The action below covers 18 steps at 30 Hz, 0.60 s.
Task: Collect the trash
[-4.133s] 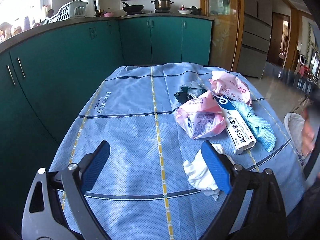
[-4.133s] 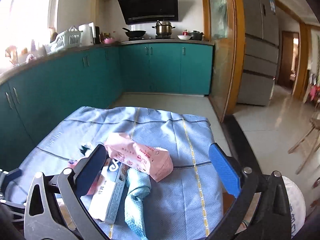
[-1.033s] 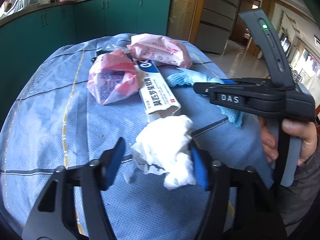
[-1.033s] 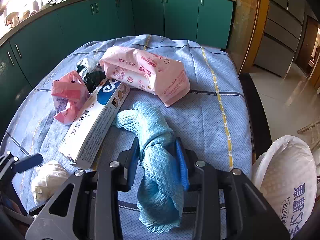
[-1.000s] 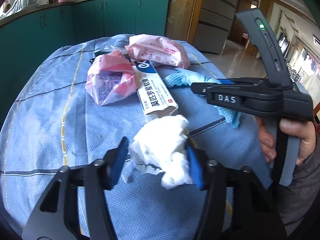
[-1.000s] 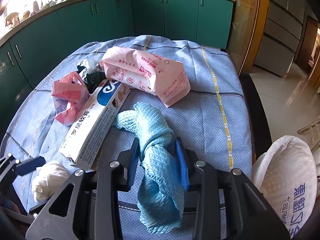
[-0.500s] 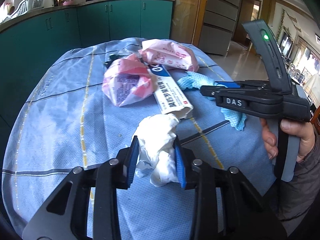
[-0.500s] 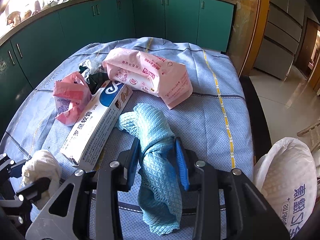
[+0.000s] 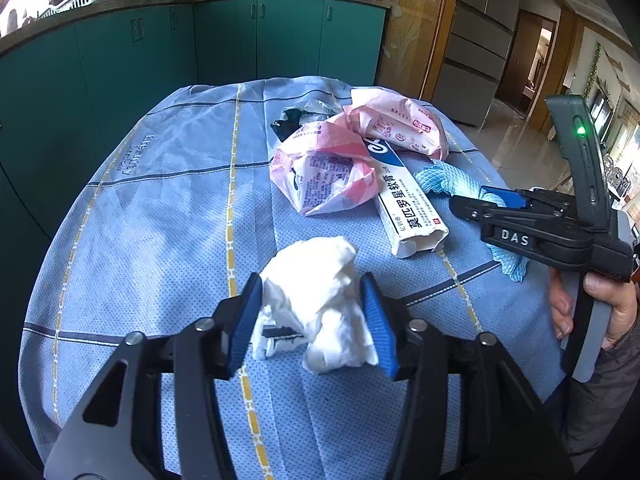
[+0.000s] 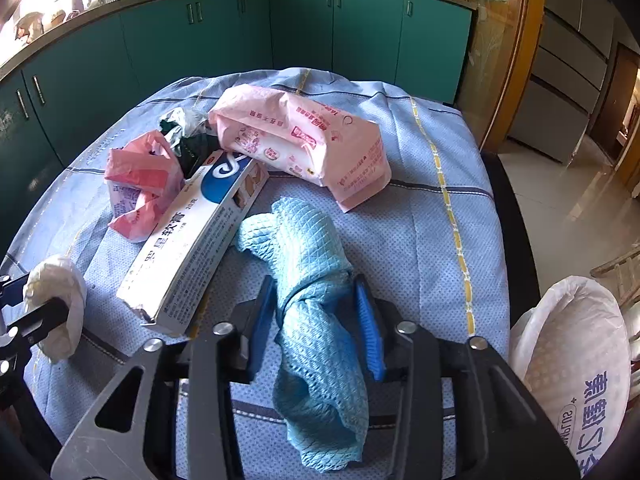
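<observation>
A crumpled white tissue wad [image 9: 316,280] fills the gap of my left gripper [image 9: 312,312]. Its jaws are opening, and both blue pads still touch the wad. The wad [image 10: 56,300] also shows at the left edge of the right wrist view. A blue waffle cloth [image 10: 308,248] lies on the table and runs between the pads of my right gripper [image 10: 316,316]. Those jaws are opening too and sit loosely beside the cloth. A long white and blue box [image 9: 404,208], a crumpled pink bag [image 9: 324,176] and a pink pack [image 9: 400,128] lie behind.
A dark wrapper [image 9: 292,120] sits behind the pink bag. The table carries a blue checked tablecloth [image 9: 160,200]. A white trash bag [image 10: 572,360] stands open off the table's right edge. Teal cabinets [image 10: 240,40] ring the far side. A hand [image 9: 612,312] holds the right gripper.
My left gripper squeezed the tissue wad, drew it back away from the box end, and its jaws have widened again. The right jaws have spread slightly around the cloth.
</observation>
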Tool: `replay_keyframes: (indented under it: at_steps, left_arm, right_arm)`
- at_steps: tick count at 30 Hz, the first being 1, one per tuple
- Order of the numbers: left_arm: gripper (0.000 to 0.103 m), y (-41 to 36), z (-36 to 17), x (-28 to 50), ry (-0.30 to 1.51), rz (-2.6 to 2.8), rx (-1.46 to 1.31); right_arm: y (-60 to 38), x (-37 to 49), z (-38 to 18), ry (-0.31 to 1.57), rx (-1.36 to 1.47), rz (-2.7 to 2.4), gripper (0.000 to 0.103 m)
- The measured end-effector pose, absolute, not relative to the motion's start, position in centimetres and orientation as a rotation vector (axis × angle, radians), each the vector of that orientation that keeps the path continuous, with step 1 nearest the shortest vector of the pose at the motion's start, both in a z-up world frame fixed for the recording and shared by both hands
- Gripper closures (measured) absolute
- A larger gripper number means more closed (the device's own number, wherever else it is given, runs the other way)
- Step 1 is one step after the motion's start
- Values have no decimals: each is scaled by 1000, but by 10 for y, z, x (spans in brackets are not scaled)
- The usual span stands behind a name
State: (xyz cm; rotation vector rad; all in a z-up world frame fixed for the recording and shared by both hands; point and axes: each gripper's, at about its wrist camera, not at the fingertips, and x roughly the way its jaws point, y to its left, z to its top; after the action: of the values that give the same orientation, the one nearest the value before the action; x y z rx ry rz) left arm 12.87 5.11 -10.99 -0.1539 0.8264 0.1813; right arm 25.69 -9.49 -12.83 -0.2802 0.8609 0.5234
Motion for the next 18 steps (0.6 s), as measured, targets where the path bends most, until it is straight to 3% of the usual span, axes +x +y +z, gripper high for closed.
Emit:
replay_keyframes:
  at_steps: [5, 9, 18]
  left_arm:
    - [33, 46, -107, 126, 813, 154, -164]
    - [29, 48, -107, 125, 811, 163, -172]
    - [27, 53, -109, 124, 813, 179, -183]
  right_arm:
    - [-92, 258, -131, 875, -279, 550, 49]
    - [-89, 254, -132, 874, -299, 565, 70]
    - [-110, 251, -127, 946, -261, 633, 72]
